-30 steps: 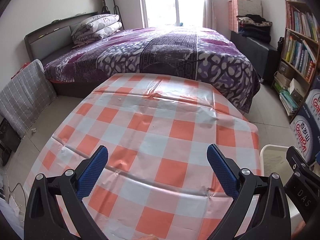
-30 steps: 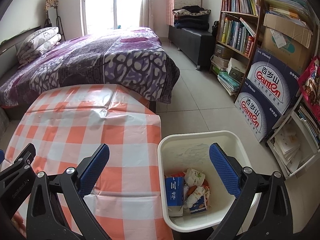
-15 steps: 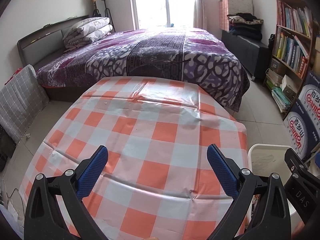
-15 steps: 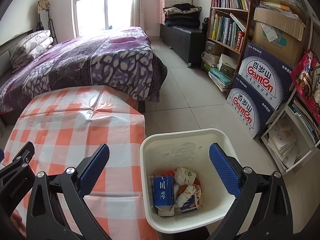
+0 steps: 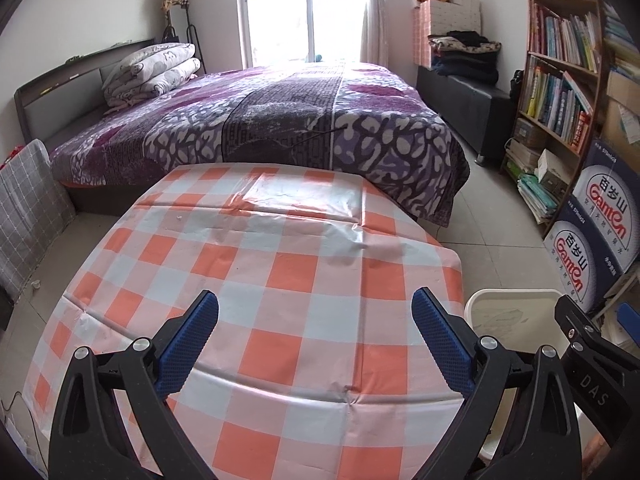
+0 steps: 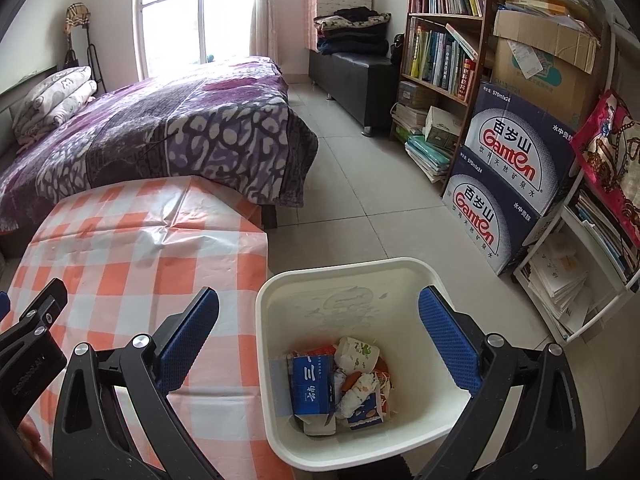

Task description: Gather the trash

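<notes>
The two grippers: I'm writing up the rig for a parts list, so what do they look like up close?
Both look alike. The left gripper and right gripper have black plastic, triangular-framed arms with silver pivot bolts, tipped by blue, dimple-textured pads. The right gripper's side, seen from the left camera, carries grey lettering "DAS". No cables or sleeves show on them.
</notes>
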`<state>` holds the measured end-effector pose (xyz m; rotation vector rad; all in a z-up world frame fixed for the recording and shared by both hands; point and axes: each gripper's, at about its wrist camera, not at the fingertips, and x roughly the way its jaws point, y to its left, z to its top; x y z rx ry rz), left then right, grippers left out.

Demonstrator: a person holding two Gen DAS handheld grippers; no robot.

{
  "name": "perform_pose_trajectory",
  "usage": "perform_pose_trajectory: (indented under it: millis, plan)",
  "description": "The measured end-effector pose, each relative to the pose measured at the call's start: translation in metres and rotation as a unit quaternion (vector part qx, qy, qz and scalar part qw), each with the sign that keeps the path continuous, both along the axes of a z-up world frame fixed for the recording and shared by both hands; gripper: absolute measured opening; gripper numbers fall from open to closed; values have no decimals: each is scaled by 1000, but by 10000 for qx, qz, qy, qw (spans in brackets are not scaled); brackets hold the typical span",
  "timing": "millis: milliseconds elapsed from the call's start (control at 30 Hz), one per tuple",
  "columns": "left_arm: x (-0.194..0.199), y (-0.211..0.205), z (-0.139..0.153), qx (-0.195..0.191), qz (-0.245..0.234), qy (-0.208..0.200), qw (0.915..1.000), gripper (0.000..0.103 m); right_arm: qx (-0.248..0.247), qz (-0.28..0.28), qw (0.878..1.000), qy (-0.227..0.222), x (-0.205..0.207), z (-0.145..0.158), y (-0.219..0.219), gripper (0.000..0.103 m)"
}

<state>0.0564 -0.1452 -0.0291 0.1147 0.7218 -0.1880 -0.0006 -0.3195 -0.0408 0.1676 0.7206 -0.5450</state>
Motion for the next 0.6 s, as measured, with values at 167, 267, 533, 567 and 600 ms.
perform_pose_trajectory:
  millis: [167, 267, 533, 567, 600]
  plan:
    - [-1, -5, -1, -8, -96, 3, 10000, 94, -14, -9, 10000, -36, -2, 0, -2, 96]
    - [1, -5, -2, -86, -139, 98, 9998, 94, -57, -15, 10000, -61, -3, 1, -3, 96]
    - [2, -6, -4, -100, -221, 212, 9995, 94, -86, -59, 9999, -86, -6, 1, -6, 96]
    - [1, -7, -4, -67, -233, 200, 9995, 94, -89, -56, 9999, -90, -6, 1, -6, 96]
    - [1, -8, -4, -33, -238, 173, 9996, 94, -94, -48, 9999, -93, -6, 2, -6, 96]
